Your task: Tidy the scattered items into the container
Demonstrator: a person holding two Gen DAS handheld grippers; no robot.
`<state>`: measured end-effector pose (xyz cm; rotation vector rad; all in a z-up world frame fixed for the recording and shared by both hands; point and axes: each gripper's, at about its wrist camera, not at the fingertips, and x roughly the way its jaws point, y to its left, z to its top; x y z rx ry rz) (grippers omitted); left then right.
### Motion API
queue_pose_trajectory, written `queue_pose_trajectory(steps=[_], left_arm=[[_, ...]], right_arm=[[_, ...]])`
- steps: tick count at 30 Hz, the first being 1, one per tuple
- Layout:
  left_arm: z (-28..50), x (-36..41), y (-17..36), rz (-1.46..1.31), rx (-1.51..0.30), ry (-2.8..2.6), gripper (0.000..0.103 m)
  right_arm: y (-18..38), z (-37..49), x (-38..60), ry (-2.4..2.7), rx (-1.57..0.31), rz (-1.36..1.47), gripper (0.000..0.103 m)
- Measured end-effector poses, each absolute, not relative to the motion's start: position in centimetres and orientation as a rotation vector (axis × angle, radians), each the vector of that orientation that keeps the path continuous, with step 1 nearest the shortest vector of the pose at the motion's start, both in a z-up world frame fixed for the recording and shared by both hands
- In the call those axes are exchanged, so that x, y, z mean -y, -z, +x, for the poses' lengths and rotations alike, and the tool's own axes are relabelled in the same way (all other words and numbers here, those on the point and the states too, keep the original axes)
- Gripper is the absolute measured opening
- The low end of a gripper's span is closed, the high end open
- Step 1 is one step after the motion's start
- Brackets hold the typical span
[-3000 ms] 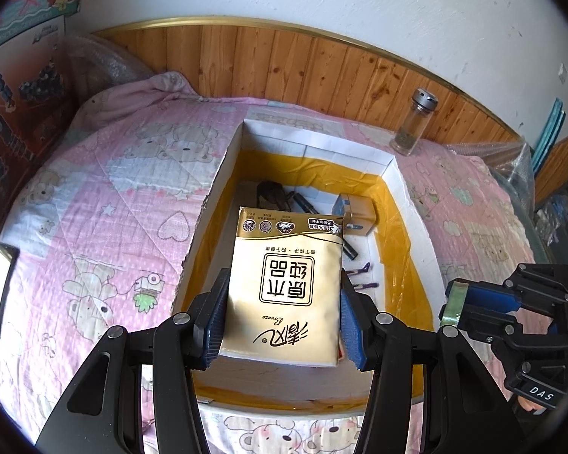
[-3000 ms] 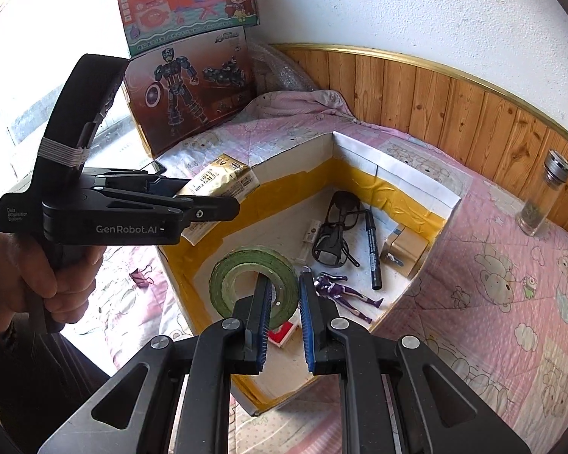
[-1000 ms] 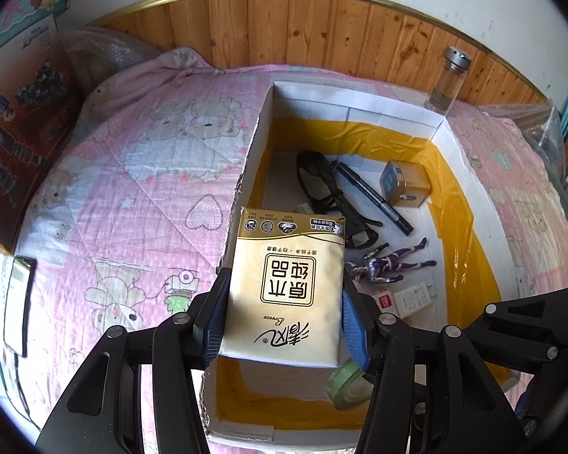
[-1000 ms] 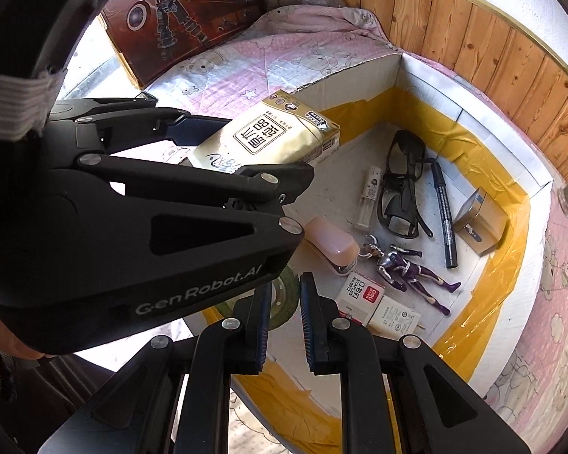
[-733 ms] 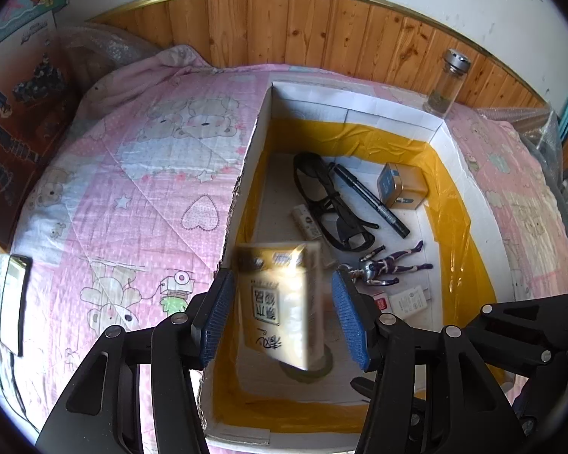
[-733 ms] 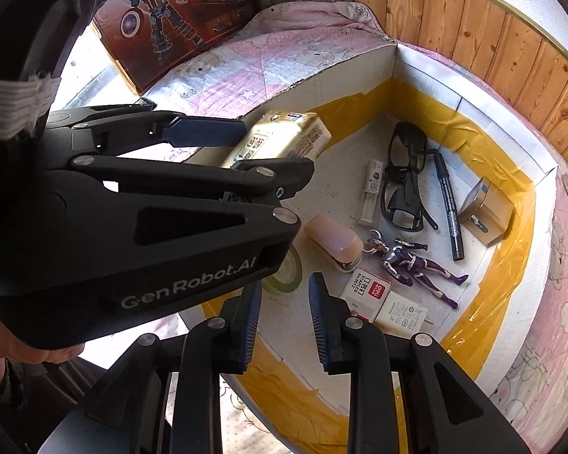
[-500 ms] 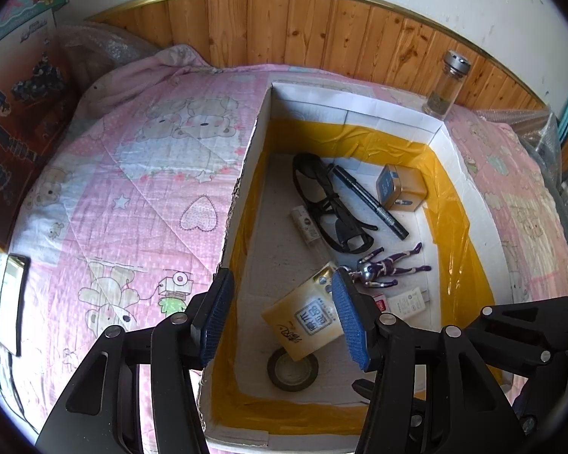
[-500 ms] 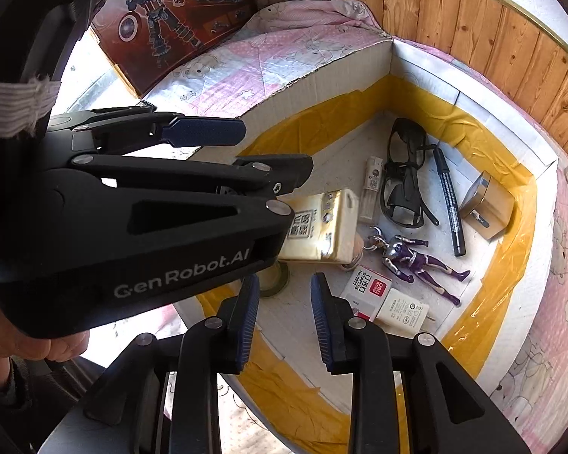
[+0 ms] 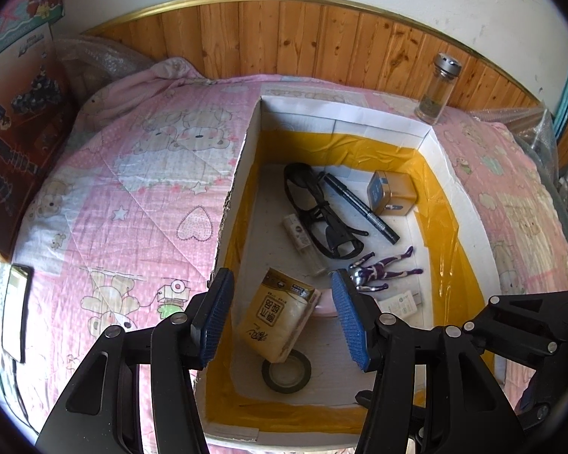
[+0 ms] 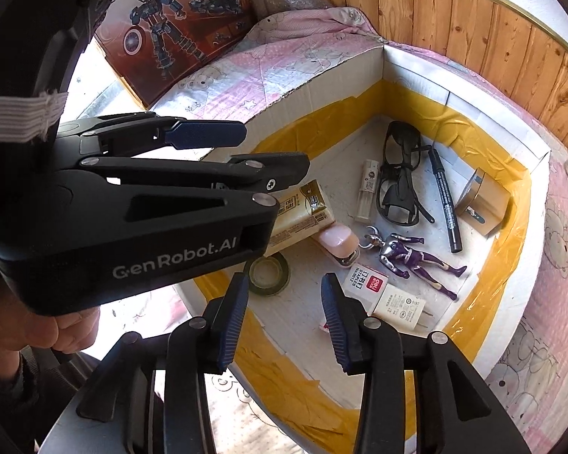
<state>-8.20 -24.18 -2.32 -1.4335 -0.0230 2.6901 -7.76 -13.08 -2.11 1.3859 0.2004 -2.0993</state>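
A white cardboard box (image 9: 447, 174) with yellow tape inside sits on a pink quilt. A beige tissue pack (image 9: 278, 319) lies in it, leaning on a green tape roll (image 9: 286, 372). My left gripper (image 9: 282, 314) hangs open and empty above the pack. My right gripper (image 10: 284, 302) is open and empty over the box's near edge, above the tape roll (image 10: 269, 270). The tissue pack (image 10: 303, 212) is partly hidden behind the left gripper body. Also in the box are black glasses (image 10: 399, 181), a marker (image 10: 445, 198), a purple figure (image 10: 409, 255) and a pink stapler (image 10: 339, 242).
A gold tin (image 9: 392, 193), a small tube (image 9: 303, 238), a staples box (image 10: 365, 282) and a white charger (image 10: 401, 308) also lie in the box. A glass jar (image 9: 437, 89) stands by the wooden wall. A toy box (image 10: 170, 34) leans at the left. A phone (image 9: 13, 312) lies on the quilt.
My left gripper opened and the tissue pack dropped into the box. My right gripper opened and let go of the tape roll, which now lies on the box floor.
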Motion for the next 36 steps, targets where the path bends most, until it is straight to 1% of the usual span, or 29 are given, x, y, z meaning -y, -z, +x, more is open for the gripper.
queue_pose_trajectory(steps=[6, 10, 13, 15, 17, 21, 23, 26, 29, 36], left_arm=[[-7.5, 23.4, 1.4, -1.394, -0.011, -2.72, 0.057], [-7.2, 23.2, 1.2, -1.399, -0.018, -2.741, 0.057], [-6.7, 22.8, 0.9, -1.385, -0.028, -2.742, 0.057], [-6.3, 22.5, 0.7, -1.377, -0.032, -2.747, 0.057], [-6.0, 22.1, 0.6, -1.372, -0.022, -2.745, 0.057], [-5.4, 21.3, 0.1, -1.342, -0.029, -2.767, 0.057], [-5.0, 20.7, -0.2, -1.326, -0.027, -2.777, 0.063], [-4.5, 19.7, -0.6, -1.288, -0.017, -2.791, 0.065], [-4.1, 19.1, -1.1, -1.265, 0.018, -2.796, 0.066], [-3.1, 17.8, -1.9, -1.234, 0.008, -2.837, 0.066]], right_arm=[[1.1, -6.8, 11.4, 2.136, -0.175, 1.311, 0.048], [0.1, -5.5, 10.2, 2.179, -0.198, 1.238, 0.051], [-0.8, -4.3, 9.2, 2.214, -0.235, 1.172, 0.054], [-1.3, -3.5, 8.6, 2.24, -0.257, 1.126, 0.059], [-1.9, -2.8, 7.8, 2.269, -0.263, 1.077, 0.061], [-2.7, -1.9, 6.3, 2.306, -0.24, 1.012, 0.063], [-2.9, -2.0, 5.7, 2.305, -0.212, 1.007, 0.063], [-3.0, -2.1, 5.1, 2.306, -0.2, 1.008, 0.063], [-2.8, -2.1, 4.4, 2.308, -0.19, 1.02, 0.063], [-2.3, -1.9, 3.5, 2.311, -0.202, 1.035, 0.063]])
